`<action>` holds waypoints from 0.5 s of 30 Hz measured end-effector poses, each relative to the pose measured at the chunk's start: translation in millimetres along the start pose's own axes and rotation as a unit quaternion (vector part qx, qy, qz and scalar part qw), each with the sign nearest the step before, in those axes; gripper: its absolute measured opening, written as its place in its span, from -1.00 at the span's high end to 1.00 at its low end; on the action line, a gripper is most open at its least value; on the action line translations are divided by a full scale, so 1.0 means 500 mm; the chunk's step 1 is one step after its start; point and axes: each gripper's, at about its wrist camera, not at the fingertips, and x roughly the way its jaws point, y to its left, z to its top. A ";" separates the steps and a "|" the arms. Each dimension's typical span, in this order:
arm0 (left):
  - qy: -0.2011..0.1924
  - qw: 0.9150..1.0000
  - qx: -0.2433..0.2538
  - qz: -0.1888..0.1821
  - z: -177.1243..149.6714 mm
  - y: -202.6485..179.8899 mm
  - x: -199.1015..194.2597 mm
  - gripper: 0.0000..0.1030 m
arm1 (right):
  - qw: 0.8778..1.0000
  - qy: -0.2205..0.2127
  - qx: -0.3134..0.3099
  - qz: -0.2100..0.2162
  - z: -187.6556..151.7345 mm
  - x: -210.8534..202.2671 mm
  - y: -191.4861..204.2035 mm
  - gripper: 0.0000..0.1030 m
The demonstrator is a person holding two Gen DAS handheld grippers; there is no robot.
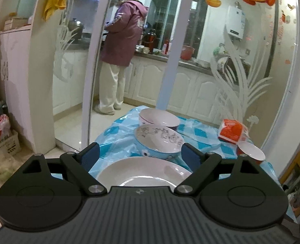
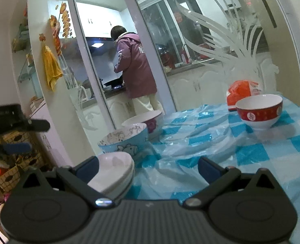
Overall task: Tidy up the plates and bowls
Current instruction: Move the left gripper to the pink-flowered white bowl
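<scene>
Left gripper point(image 1: 139, 151): jaws spread wide, nothing pressed between the blue pads; the gap frames the near rim of the blue bowl and the far edge of the white plates in the lower middle of the left wrist view.
Right gripper point(image 2: 148, 167): jaws also apart and empty, over bare tablecloth in the lower middle of the right wrist view; the plates sit just beside its left pad, not between the pads.
White plates point(image 1: 143, 171): stacked at the near edge of the table, directly under the left gripper. In the right wrist view the stack point(image 2: 114, 174) shows at least two layers, so this looks like the gathering spot for plates.
Blue bowl point(image 1: 157, 142): cartoon print, just behind the plates in the centre, tipped a little towards the camera; whether it leans on something I cannot tell.
Purple bowl point(image 1: 160, 119): white inside, just behind the blue one, roughly in line with it and the plates.
Red bowl point(image 2: 258, 111): upright and alone, right of centre in the right wrist view, well apart from the row; probably the piece left to bring over.
Orange packet point(image 2: 241, 91): behind the red bowl, upper right.
Tablecloth point(image 2: 211, 146): blue-and-white plastic, wrinkled, likely to drag under a sliding dish.
Person in purple jacket point(image 1: 123, 34): upper middle, back turned, at the kitchen counter beyond the glass door, away from the table.
</scene>
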 end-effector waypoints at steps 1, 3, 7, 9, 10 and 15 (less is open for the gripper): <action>0.001 1.000 0.002 -0.001 0.000 -0.004 -0.005 -1.00 | 1.000 0.008 0.004 0.004 0.000 0.001 -0.004 -0.99; 0.004 1.000 0.005 -0.004 0.001 -0.012 -0.014 -1.00 | 1.000 0.021 0.015 0.014 -0.002 0.001 -0.009 -0.99; 0.000 1.000 0.012 -0.009 0.001 -0.018 -0.029 -1.00 | 0.999 0.032 0.025 0.020 -0.010 -0.010 -0.019 -0.99; 0.002 1.000 0.017 -0.010 0.000 -0.019 -0.032 -1.00 | 0.999 0.040 0.025 0.024 -0.011 -0.016 -0.025 -0.99; 0.002 1.000 0.021 -0.009 0.000 -0.021 -0.029 -1.00 | 0.999 0.041 0.025 0.024 -0.011 -0.020 -0.028 -0.99; 0.008 1.000 0.009 -0.004 0.004 -0.002 -0.021 -1.00 | 0.997 0.045 0.060 0.018 -0.005 -0.032 -0.059 -0.99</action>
